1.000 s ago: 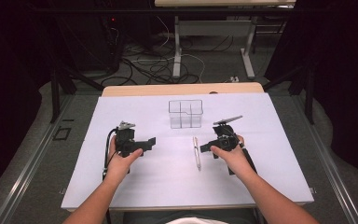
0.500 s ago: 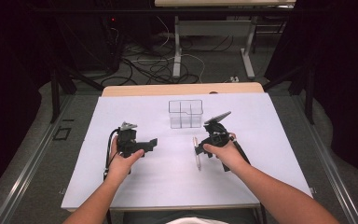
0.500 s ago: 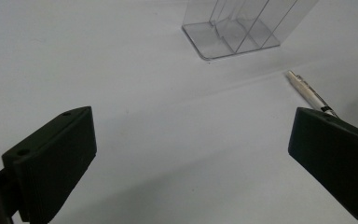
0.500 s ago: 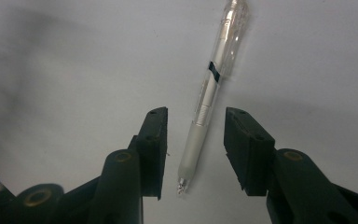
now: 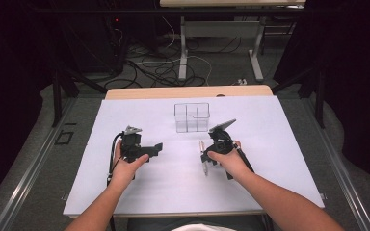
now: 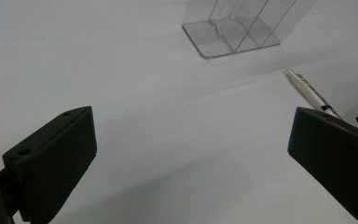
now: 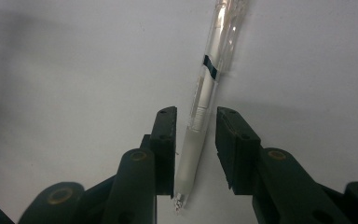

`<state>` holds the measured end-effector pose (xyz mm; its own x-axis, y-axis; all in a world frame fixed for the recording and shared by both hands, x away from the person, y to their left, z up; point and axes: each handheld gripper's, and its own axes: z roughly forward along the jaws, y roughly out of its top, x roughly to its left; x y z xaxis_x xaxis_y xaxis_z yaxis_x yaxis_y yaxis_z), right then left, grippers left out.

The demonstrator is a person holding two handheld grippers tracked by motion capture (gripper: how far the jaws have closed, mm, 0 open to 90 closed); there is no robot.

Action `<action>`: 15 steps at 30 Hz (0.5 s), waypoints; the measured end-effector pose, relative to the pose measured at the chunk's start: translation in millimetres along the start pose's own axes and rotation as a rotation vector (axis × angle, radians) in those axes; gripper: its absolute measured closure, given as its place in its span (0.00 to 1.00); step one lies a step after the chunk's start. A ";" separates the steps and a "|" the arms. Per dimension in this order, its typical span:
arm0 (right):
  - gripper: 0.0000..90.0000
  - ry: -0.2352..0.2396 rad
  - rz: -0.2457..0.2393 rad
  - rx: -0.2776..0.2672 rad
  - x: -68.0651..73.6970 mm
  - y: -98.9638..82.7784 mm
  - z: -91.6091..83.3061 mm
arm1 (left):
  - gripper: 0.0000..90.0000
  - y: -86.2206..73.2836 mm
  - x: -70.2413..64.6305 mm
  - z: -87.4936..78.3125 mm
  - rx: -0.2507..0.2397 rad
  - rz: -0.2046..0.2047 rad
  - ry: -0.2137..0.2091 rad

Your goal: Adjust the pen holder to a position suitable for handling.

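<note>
On a table covered with a white sheet (image 5: pixel 279 144), a person holds a gripper in each hand. The right gripper (image 7: pixel 196 140) points down at a clear pen (image 7: pixel 204 107) lying flat on the sheet, its jaws narrowed on either side of the grip section; a thin gap seems to remain on each side, though contact is hard to rule out. The left gripper (image 5: pixel 155 148) rests well to the left, jaws spread wide and holding nothing. A clear plastic organizer (image 5: pixel 191 117) with compartments stands just beyond the pen.
</note>
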<state>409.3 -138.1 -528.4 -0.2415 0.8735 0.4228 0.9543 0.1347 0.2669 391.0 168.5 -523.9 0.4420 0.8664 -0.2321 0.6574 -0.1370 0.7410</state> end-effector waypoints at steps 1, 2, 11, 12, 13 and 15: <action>0.76 -0.001 0.002 0.006 -1.0 -0.3 0.5 | 0.01 0.0 0.0 0.1 0.000 -0.001 -0.001; 0.76 0.000 0.007 0.012 -1.5 -0.4 1.0 | 0.01 0.0 0.0 0.0 0.001 -0.002 -0.001; 0.77 0.022 0.038 0.009 -4.1 -1.8 7.5 | 0.01 -0.3 1.4 0.1 -0.003 -0.013 -0.007; 0.77 0.025 0.050 0.013 -2.9 -1.3 8.9 | 0.01 -0.2 1.3 0.1 -0.002 -0.012 -0.007; 0.77 0.025 0.050 0.013 -2.9 -1.3 8.9 | 0.01 -0.3 1.2 -0.1 0.000 -0.013 -0.007; 0.78 0.022 0.053 0.023 -3.2 -0.5 8.8 | 0.01 -0.2 1.1 0.0 0.001 -0.013 -0.008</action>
<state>411.1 -136.8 -537.5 -0.1939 0.8691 0.4551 0.9696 0.0991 0.2238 391.3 169.5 -524.3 0.4382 0.8644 -0.2465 0.6637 -0.1261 0.7373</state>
